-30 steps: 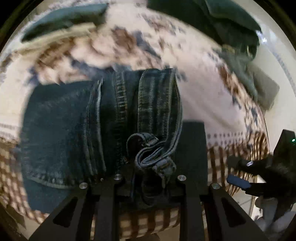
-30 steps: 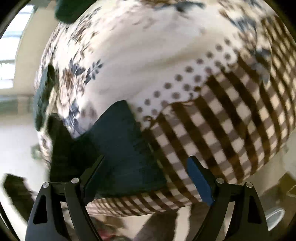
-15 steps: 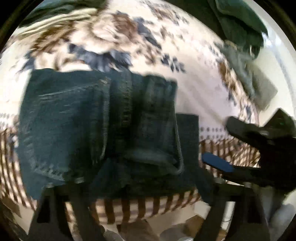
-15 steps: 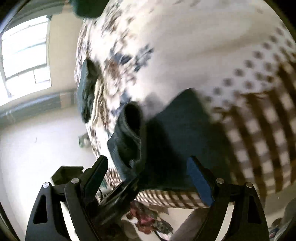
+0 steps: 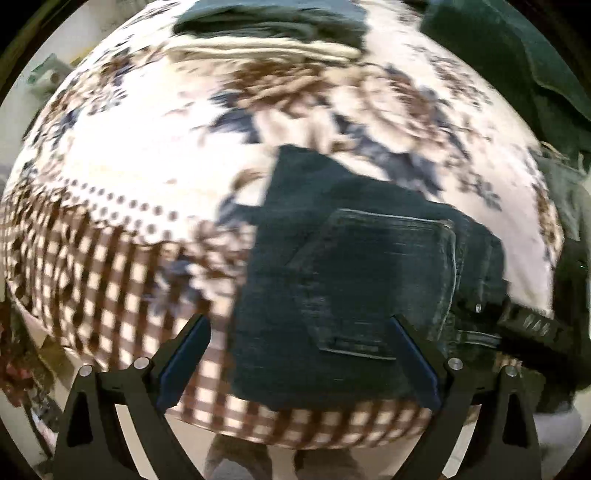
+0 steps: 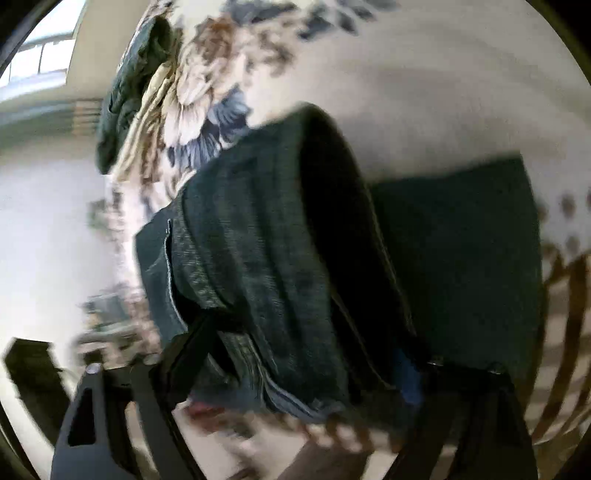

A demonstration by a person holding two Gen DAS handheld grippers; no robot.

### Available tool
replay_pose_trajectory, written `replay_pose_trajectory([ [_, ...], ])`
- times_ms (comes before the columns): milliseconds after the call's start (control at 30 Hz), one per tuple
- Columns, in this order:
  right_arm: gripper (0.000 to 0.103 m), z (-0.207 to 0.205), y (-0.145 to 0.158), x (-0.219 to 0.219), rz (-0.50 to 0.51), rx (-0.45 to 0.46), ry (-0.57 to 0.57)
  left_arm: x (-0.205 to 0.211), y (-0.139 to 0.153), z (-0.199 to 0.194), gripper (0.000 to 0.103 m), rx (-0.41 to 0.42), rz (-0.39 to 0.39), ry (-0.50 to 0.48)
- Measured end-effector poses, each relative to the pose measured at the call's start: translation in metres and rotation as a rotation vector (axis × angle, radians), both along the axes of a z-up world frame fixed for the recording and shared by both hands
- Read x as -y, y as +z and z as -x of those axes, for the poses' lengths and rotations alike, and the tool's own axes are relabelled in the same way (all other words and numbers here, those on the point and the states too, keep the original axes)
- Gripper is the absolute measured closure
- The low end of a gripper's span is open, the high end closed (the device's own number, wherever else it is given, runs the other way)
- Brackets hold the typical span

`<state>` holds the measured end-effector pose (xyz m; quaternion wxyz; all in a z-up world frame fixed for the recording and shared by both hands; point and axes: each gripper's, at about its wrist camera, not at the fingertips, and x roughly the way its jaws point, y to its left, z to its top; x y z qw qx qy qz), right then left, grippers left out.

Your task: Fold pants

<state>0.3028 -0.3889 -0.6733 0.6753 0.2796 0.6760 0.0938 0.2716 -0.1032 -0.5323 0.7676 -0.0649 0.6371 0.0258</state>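
While the dark blue denim pants (image 5: 362, 280) lie folded into a thick bundle near the front edge of the floral-and-checked patterned bedspread (image 5: 140, 155), the two tongs stand very differently to them. Seen from the left wrist, the left gripper (image 5: 301, 363) hangs above the bundle with its black fingers spread wide and opening, the blue pads clear of the cloth; the denim shows in the gap between them but nothing is pinched, and the stitched back pocket faces up just beyond the right-hand finger. At the right edge of that view the right gripper (image 5: 495, 319) reaches in from the side and meets the far end of the bundle, where the folded layers stack up. From the right wrist, the same gripper (image 6: 303, 362) has the thick rolled edge of the pants (image 6: 266, 258) filling the space between its fingers, which are closing; the left finger lies against the faded seam side and the blue pad on the right is half buried behind the dark fold, so the cloth appears gripped, though blur hides the exact contact. Beyond the bundle, a heap of dark green and cream clothes (image 5: 280, 33) sits at the far side of the bedspread, well apart from the pants.
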Motion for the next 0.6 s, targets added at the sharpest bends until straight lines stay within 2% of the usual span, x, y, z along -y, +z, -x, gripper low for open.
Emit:
replay_pose_trajectory([
  [33,0.066,0.0,0.002,-0.004,0.014,0.003,0.003,-0.005,0.001,0.001,0.006,0.001,-0.013,0.007],
  [67,0.072,0.004,0.011,-0.006,0.044,0.02,-0.018,-0.01,0.002,0.001,0.006,0.004,-0.024,0.014],
  [100,0.09,0.007,0.02,-0.005,0.068,0.034,-0.032,-0.014,0.003,0.001,0.006,0.005,-0.03,0.02],
  [200,0.091,0.021,0.049,0.021,0.026,0.068,-0.141,-0.022,0.006,0.006,0.006,0.006,-0.023,0.028],
  [300,0.091,0.041,0.081,0.053,0.069,0.118,-0.201,-0.017,0.002,0.005,0.006,-0.001,-0.008,0.013],
  [367,0.091,0.053,0.089,0.082,0.083,0.107,-0.236,-0.013,-0.003,0.004,0.006,-0.016,0.017,0.004],
  [467,0.091,0.069,0.088,0.128,0.146,0.069,-0.279,-0.002,-0.009,0.003,0.006,-0.033,0.054,-0.015],
  [567,0.091,0.085,0.064,0.169,0.138,0.007,-0.342,0.009,-0.013,0.0,0.006,-0.043,0.079,-0.029],
  [600,0.09,0.084,0.056,0.172,0.139,0.008,-0.316,0.015,-0.015,-0.003,0.006,-0.046,0.09,-0.036],
])
